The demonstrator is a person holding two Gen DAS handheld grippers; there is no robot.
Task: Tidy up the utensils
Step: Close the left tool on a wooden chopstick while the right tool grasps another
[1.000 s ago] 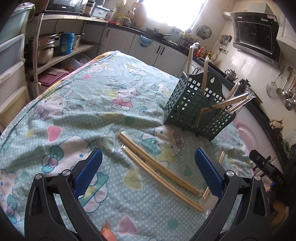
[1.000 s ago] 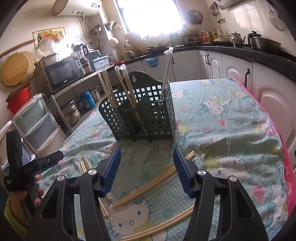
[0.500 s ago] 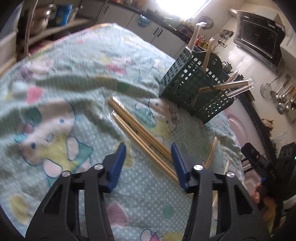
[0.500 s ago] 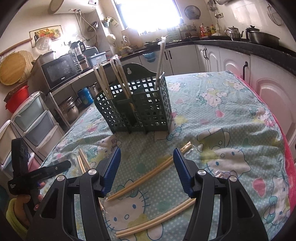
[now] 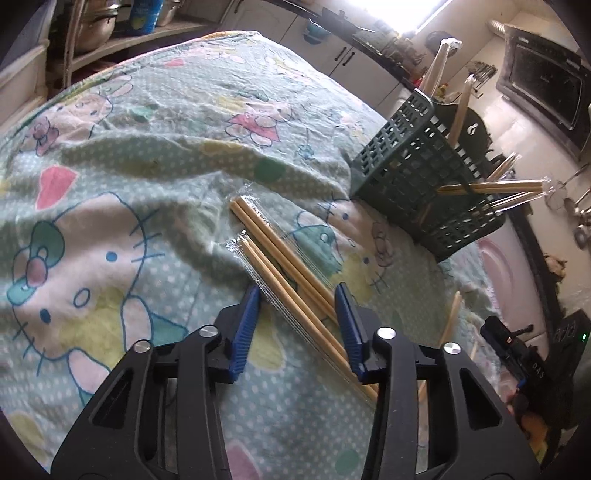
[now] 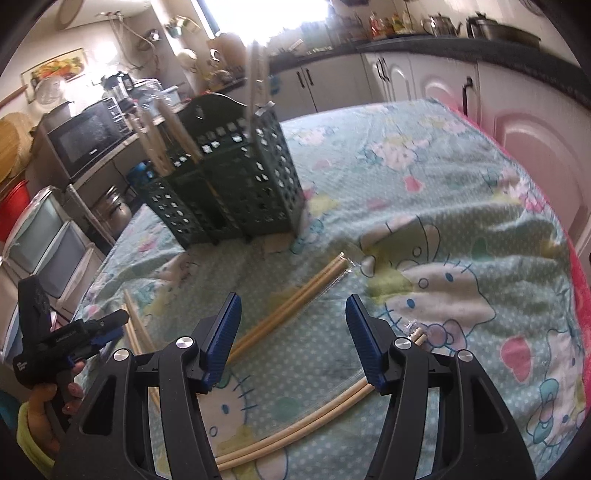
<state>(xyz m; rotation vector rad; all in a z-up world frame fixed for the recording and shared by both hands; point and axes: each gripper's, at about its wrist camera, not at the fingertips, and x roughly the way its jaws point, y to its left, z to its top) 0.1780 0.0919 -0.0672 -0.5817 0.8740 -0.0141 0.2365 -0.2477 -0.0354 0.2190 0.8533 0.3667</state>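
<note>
Two plastic-wrapped chopstick pairs [image 5: 280, 254] lie on the Hello Kitty tablecloth [image 5: 110, 192]. My left gripper [image 5: 299, 291] is open and low over them, its blue pads on either side of both pairs. A dark green slotted utensil basket [image 5: 417, 184] stands beyond, holding several wrapped chopsticks. In the right wrist view my right gripper [image 6: 293, 321] is open and empty above another wrapped pair [image 6: 295, 299], with a further pair [image 6: 303, 428] under it. The basket shows there too [image 6: 229, 181].
The left gripper in a hand shows at the left of the right wrist view [image 6: 70, 336]. Kitchen counters and cabinets [image 6: 424, 77] run behind the table. A shelf with pots [image 5: 96, 29] and a microwave [image 6: 88, 140] stand on the other side.
My left gripper has dropped towards the two wrapped pairs and narrowed its jaws around them. My right gripper has tilted down towards the cloth, still open.
</note>
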